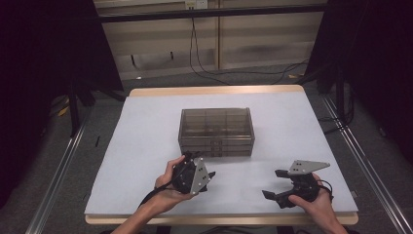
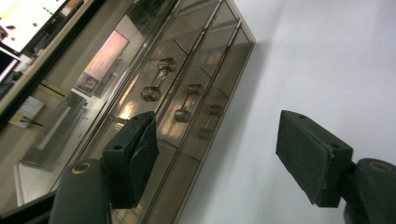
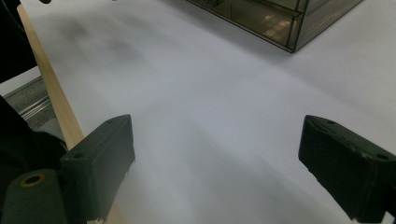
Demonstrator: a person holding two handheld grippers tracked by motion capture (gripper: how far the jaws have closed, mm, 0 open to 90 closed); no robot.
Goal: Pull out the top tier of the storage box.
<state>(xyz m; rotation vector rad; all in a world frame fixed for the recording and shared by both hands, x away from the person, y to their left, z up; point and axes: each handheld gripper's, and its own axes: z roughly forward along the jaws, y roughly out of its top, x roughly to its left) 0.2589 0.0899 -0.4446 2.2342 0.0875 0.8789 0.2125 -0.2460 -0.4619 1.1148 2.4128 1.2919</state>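
A smoky see-through drawer cabinet (image 1: 216, 131) stands mid-table on the white mat (image 1: 141, 146). My left gripper (image 1: 199, 164) is rolled on its side in a hand just in front of the cabinet's front face, open and holding nothing. In the left gripper view the open left gripper (image 2: 219, 140) faces the cabinet (image 2: 187, 56), whose three shut drawers each carry a small metal handle (image 2: 156, 84). My right gripper (image 1: 274, 184) is low over the mat at the front right, open and empty. From the right gripper (image 3: 215, 154), the cabinet's corner (image 3: 280, 18) lies far ahead.
The wooden table edge (image 1: 214, 90) frames the mat. Metal rails (image 1: 53, 175) run along both sides on the floor, and cables (image 1: 229, 73) trail behind the table. Bare mat lies to the left and right of the cabinet.
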